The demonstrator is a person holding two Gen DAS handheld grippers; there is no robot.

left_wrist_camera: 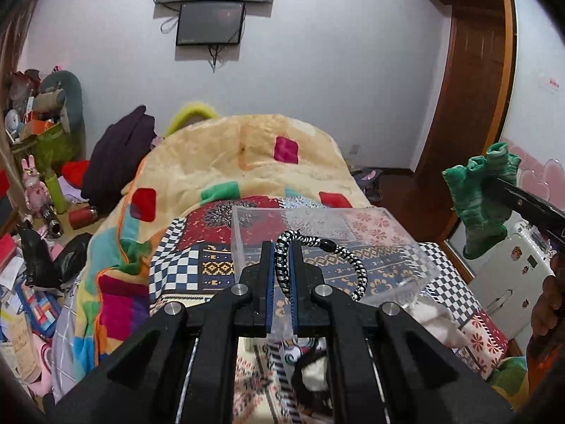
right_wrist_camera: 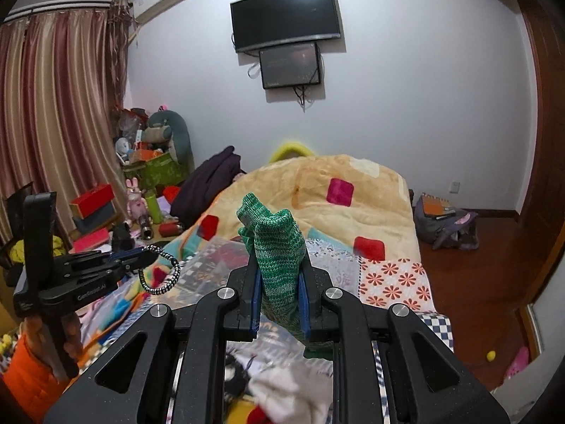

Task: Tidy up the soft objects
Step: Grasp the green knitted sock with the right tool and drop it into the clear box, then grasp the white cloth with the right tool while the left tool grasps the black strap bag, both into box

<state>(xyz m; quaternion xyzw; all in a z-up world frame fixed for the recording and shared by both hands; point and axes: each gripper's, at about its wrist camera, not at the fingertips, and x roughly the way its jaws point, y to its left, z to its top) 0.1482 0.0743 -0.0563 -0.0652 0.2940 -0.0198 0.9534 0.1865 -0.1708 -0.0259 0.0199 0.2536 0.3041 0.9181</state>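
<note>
My left gripper is shut on a black-and-white braided cord loop with a black bead, held above a clear plastic box on the bed. The same gripper and cord show at the left of the right wrist view. My right gripper is shut on a green knitted sock, held up above the bed. The sock also shows at the right of the left wrist view, hanging from the right gripper's fingers.
A yellow patchwork blanket lies heaped on the far bed. White and dark soft items lie below the grippers. A dark garment, boxes and toys crowd the left. A grey bag sits on the wooden floor.
</note>
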